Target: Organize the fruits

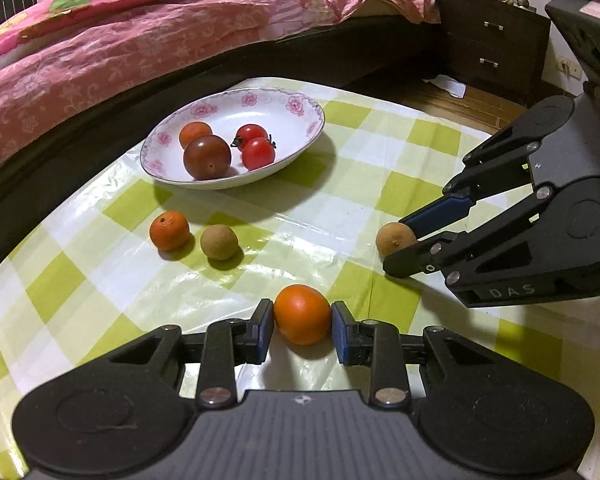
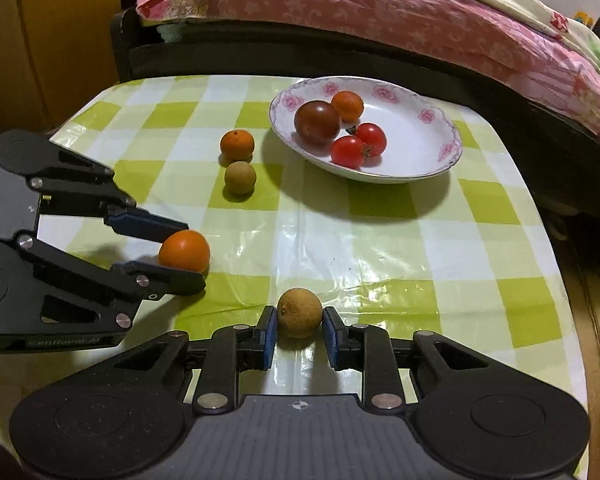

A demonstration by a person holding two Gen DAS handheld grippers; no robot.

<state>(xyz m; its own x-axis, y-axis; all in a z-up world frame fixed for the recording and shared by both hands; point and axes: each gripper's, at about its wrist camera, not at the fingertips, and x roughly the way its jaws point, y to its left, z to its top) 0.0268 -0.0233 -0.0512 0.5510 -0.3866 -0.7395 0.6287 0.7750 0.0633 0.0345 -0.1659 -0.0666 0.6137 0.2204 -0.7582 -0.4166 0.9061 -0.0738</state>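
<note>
My left gripper (image 1: 302, 322) is shut on an orange tomato (image 1: 302, 314) low over the checked tablecloth; it also shows in the right wrist view (image 2: 185, 251). My right gripper (image 2: 299, 326) is shut on a brown longan (image 2: 299, 312), which also shows in the left wrist view (image 1: 395, 239). A white flowered plate (image 1: 284, 104) holds a dark tomato (image 1: 207, 157), a small orange (image 1: 195, 134) and two red cherry tomatoes (image 1: 255, 146). A small orange (image 1: 169, 230) and a second longan (image 1: 219, 241) lie on the cloth in front of the plate.
The table with the green and white checked cloth (image 1: 340, 216) stands against a bed with a pink cover (image 1: 140, 40). A dark drawer cabinet (image 1: 496, 48) stands at the back right. The table's right edge (image 2: 572, 280) drops off near the plate.
</note>
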